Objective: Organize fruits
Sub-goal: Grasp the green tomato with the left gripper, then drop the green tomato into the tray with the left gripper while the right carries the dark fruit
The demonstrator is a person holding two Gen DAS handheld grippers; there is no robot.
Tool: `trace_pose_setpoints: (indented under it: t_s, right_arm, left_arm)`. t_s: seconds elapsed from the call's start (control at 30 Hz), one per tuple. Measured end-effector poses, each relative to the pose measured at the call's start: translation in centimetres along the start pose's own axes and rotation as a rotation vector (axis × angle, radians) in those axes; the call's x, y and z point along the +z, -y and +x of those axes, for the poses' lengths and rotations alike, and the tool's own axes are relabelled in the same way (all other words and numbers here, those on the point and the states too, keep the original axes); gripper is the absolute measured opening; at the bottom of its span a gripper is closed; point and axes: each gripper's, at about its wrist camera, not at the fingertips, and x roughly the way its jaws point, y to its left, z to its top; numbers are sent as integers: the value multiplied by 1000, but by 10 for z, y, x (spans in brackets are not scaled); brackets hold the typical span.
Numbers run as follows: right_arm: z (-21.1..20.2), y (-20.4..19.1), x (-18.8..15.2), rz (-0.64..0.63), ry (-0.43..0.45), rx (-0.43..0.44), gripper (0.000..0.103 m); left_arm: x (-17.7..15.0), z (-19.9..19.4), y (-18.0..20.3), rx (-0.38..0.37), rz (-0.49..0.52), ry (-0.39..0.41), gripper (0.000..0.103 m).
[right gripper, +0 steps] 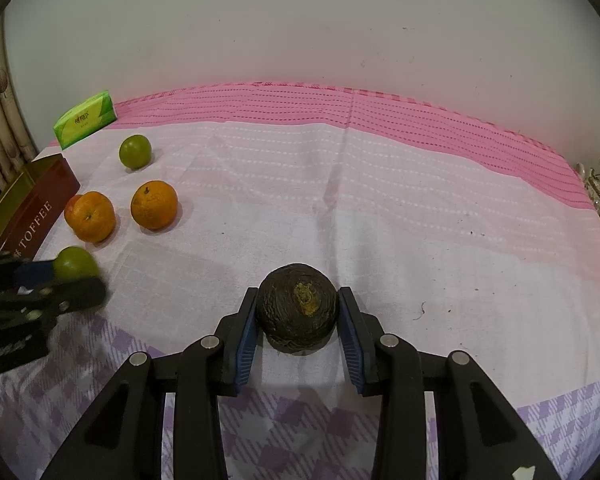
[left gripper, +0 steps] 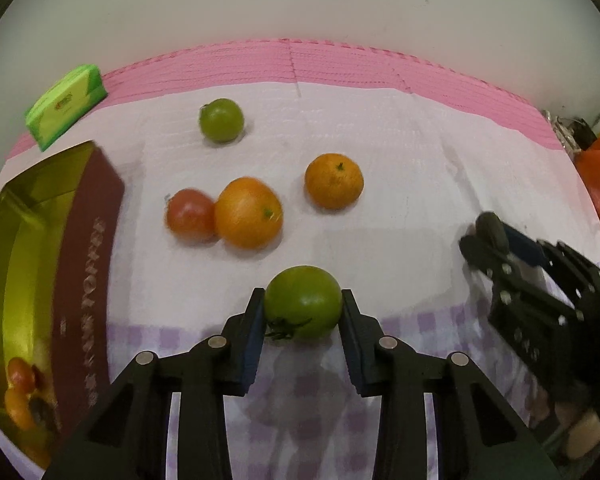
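A cloth point(right gripper: 380, 220), pink at the far edge, white in the middle and purple-checked at the near edge, covers the work surface. At its left edge stands an open toffee tin point(left gripper: 88, 280) with a gold lining; some orange and red fruit lies at its near end, too blurred to count. A green tissue pack point(left gripper: 66, 104) sits behind the tin by the wall.

The left gripper point(left gripper: 303, 312) is clenched on a green tomato point(left gripper: 303, 306), both blue pads touching its sides, stem toward the camera, just beside the tin. The right gripper point(right gripper: 298, 312) brackets a dark avocado point(right gripper: 297, 308); the left pad touches it, while contact on the right cannot be confirmed.

Loose on the cloth: two oranges point(left gripper: 248, 212) point(left gripper: 334, 180), well apart from the grippers; a red tomato point(left gripper: 190, 214) touching the nearer orange; a second green fruit point(left gripper: 221, 120) farther back.
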Motion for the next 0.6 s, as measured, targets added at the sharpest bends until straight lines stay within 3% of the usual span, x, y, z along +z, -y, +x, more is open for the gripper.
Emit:
trace_pose_setpoints:
  t_s: [0.2,0.6]
  right_arm:
    - [0,0,0,-1,0,-1,35]
    - [1,-1,0,-5,-1,-4,35]
  left_arm:
    - [-13,-28,-17,55,-5,46,36]
    - [-32,-79,-111,126,-146,115,36]
